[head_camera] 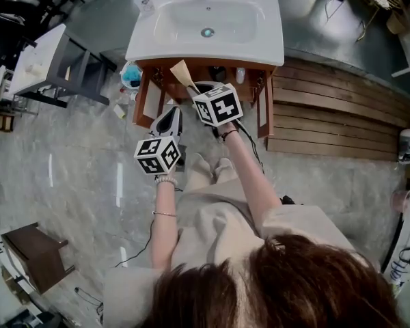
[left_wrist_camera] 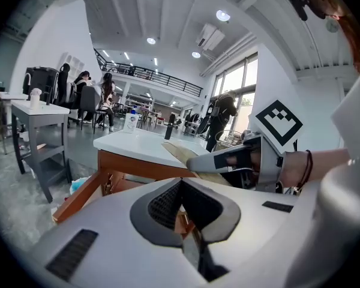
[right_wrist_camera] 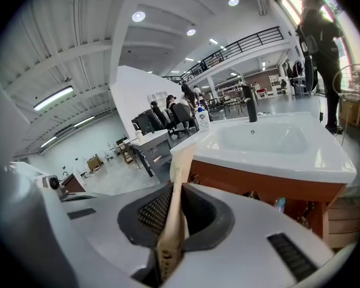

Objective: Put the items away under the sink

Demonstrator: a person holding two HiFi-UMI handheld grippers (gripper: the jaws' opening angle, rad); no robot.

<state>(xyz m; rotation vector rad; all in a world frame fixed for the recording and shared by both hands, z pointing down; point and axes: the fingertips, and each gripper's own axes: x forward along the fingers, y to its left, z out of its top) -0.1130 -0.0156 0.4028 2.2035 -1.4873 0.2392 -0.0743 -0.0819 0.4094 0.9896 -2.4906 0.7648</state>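
Now the right gripper (right_wrist_camera: 175, 215) pinches the tube (right_wrist_camera: 181, 170) tight, just before the cupboard (head_camera: 268, 108) under the sink (head_camera: 268, 43). The left gripper (left_wrist_camera: 183, 212) is closed, empty. Go in low and slow.

No legible text found. The beige tube (right_wrist_camera: 171, 221) carries dark print near its lower end, too blurred to read. The bottle (head_camera: 145, 2) at the 10 o'clock corner of the sink (head_camera: 260, 43) bears an illegible label. The marker cubes (head_camera: 219, 104) show black-and-white square patterns only.
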